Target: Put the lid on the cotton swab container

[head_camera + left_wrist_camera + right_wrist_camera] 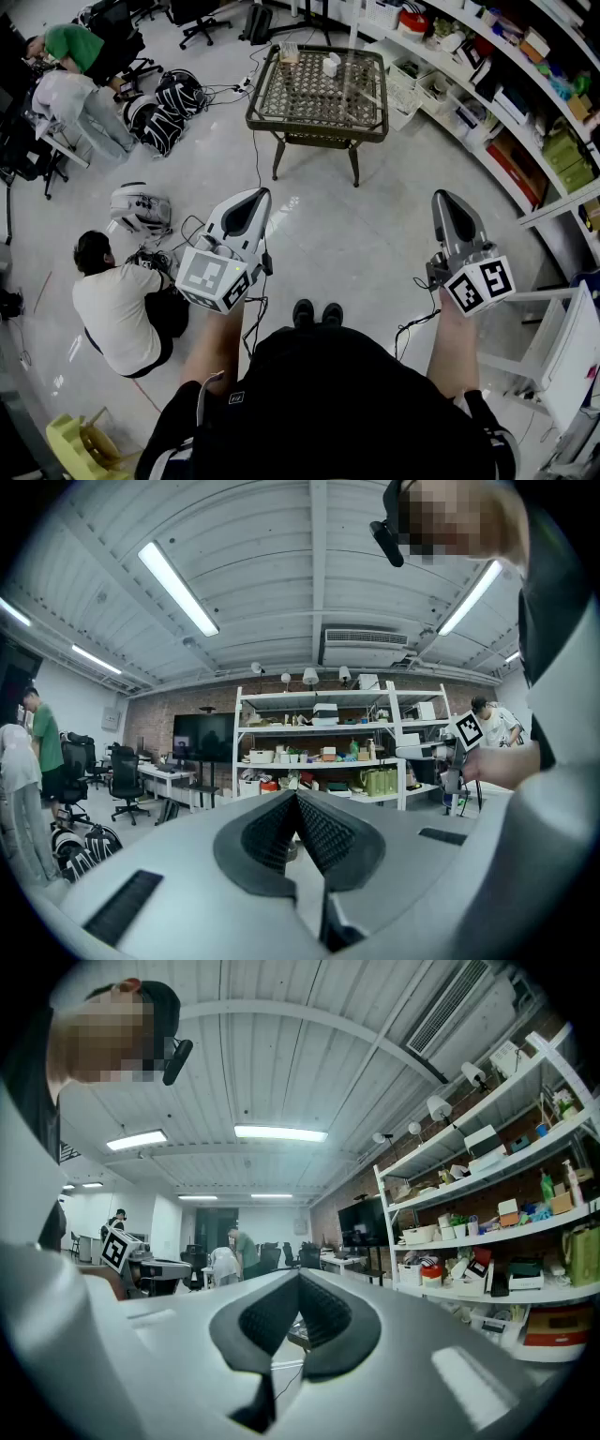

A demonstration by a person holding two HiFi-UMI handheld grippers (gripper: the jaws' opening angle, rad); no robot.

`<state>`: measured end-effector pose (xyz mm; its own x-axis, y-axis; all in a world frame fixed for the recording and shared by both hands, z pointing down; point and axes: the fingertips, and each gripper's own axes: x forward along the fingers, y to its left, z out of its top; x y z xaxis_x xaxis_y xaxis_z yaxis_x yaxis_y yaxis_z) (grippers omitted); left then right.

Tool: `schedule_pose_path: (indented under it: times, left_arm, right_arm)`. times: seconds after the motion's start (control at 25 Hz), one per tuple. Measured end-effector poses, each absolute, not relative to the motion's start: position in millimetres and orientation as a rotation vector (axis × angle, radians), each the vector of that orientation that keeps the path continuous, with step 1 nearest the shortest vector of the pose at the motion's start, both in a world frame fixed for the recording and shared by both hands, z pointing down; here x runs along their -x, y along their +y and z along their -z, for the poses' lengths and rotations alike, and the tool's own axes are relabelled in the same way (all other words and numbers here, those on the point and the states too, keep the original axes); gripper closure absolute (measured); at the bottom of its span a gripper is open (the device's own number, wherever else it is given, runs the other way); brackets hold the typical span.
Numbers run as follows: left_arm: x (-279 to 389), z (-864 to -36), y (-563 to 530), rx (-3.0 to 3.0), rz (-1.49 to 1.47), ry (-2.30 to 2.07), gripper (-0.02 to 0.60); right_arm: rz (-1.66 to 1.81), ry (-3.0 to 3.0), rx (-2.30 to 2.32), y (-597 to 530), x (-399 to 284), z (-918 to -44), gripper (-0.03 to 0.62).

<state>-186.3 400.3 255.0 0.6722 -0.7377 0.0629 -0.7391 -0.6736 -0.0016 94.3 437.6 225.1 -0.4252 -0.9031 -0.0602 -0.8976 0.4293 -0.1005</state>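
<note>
Here, both forearms reach forward, with the left gripper (253,195) and right gripper (442,198) held well apart above the floor (328,230). Each has its jaws pressed together on nothing. Well ahead stands the worktop (314,128), which bears a small clear container (288,52) and, near it, a white object (331,65) too small to identify. Shelves (487,84) curve along the right, and a person (117,305) sits on the floor at the left.

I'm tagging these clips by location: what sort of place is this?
Probably a shared lab or workshop office: long storage shelves crowded with boxes and supplies, rolling office chairs, and a person seated on the open floor.
</note>
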Motion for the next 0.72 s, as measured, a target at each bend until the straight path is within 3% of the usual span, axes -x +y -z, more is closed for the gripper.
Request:
schedule_pose_path:
  times: [0.72]
  left_arm:
    - [167, -264, 403, -2.814, -0.098, -1.241, 0.58]
  right_arm:
    - [0.06, 2.612, 1.664, 455, -113, -246, 0.586]
